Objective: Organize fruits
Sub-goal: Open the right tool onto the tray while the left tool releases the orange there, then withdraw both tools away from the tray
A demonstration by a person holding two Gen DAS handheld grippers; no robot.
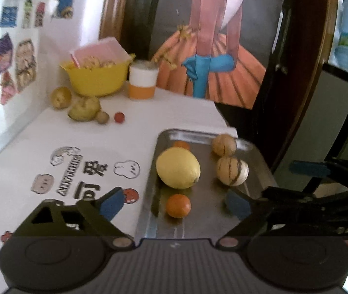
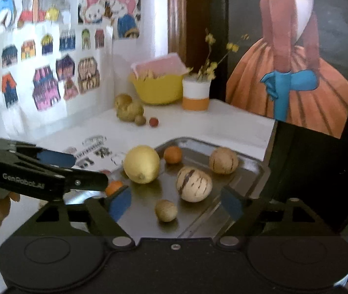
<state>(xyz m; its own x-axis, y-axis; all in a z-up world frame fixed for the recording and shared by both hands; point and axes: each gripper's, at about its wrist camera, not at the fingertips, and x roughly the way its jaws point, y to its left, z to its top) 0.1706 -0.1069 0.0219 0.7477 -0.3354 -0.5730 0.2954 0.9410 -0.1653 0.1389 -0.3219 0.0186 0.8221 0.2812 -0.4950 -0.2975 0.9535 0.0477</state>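
6 fruits sit on the metal tray (image 2: 252, 171) on the bench (image 2: 222, 122): a lemon (image 2: 141, 164), 2 small oranges (image 2: 172, 154), 2 striped melons (image 2: 194, 183) and a small brown fruit (image 2: 166, 210). Both grippers are spread and empty, left gripper (image 1: 174, 202) over the tray's near end, right gripper (image 2: 176, 204) near the brown fruit. 4 more fruits (image 1: 83, 107) lie far left by the yellow bowl (image 1: 98, 78).

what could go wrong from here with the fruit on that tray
The metal tray sits at the table's right edge, so a push from either open gripper could slide it off. The lemon, striped melon and small brown fruit lie loose on slick metal and may roll if bumped. The left gripper and right gripper crowd the same tray and might collide.
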